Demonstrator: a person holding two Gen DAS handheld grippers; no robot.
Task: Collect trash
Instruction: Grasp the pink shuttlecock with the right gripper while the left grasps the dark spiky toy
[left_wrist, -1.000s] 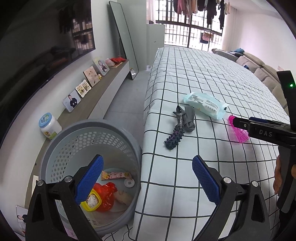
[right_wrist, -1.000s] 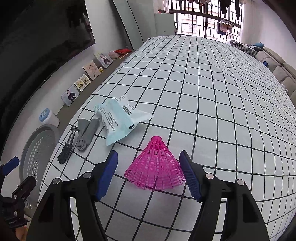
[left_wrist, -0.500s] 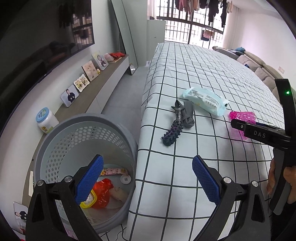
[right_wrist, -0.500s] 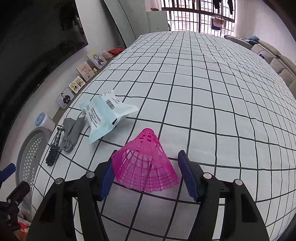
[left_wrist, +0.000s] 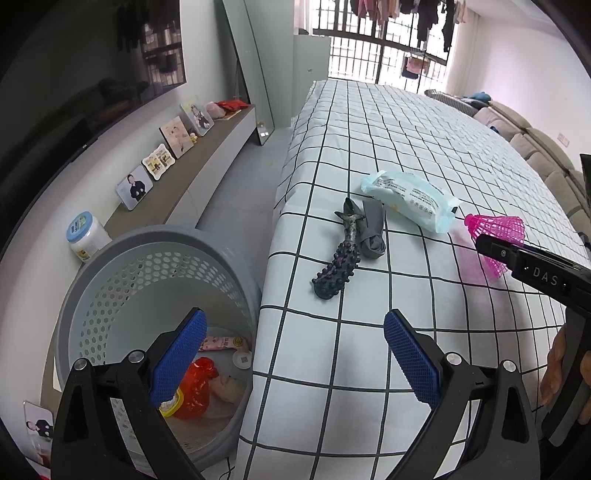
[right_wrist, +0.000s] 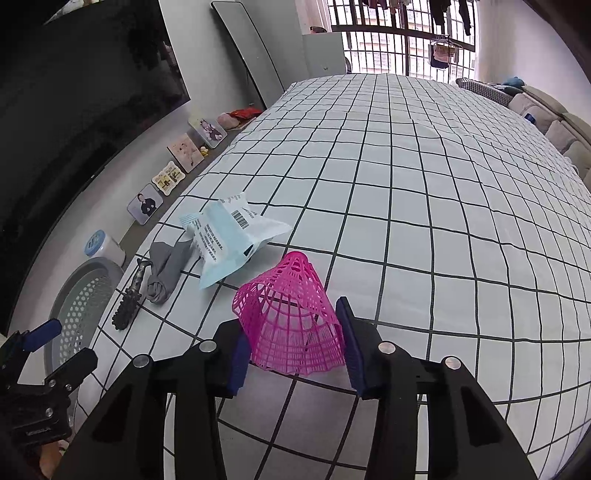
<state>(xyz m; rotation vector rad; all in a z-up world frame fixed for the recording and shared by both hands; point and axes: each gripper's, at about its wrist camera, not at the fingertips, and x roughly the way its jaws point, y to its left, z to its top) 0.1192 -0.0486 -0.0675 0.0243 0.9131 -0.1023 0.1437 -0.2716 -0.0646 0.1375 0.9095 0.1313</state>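
A pink plastic shuttlecock (right_wrist: 291, 321) sits between the blue pads of my right gripper (right_wrist: 293, 354), which is shut on its wide skirt, just above the checked bed cover; it also shows in the left wrist view (left_wrist: 495, 236). A pale blue wipes packet (right_wrist: 225, 240), a rolled grey sock (right_wrist: 166, 273) and a dark spiky toy (right_wrist: 129, 302) lie on the bed to its left. My left gripper (left_wrist: 291, 354) is open and empty, above the bed's edge and a grey perforated basket (left_wrist: 110, 280) that holds trash.
A low shelf (left_wrist: 207, 155) along the left wall carries several photo frames and a white jar (left_wrist: 86, 236). A tall mirror (left_wrist: 251, 66) leans on the wall. A sofa (left_wrist: 535, 147) stands at the far right. The checked bed (right_wrist: 424, 184) stretches ahead.
My right gripper has closed from open around the pink shuttlecock to gripping its skirt. The left gripper has drifted slightly, staying open over the basket and bed edge.
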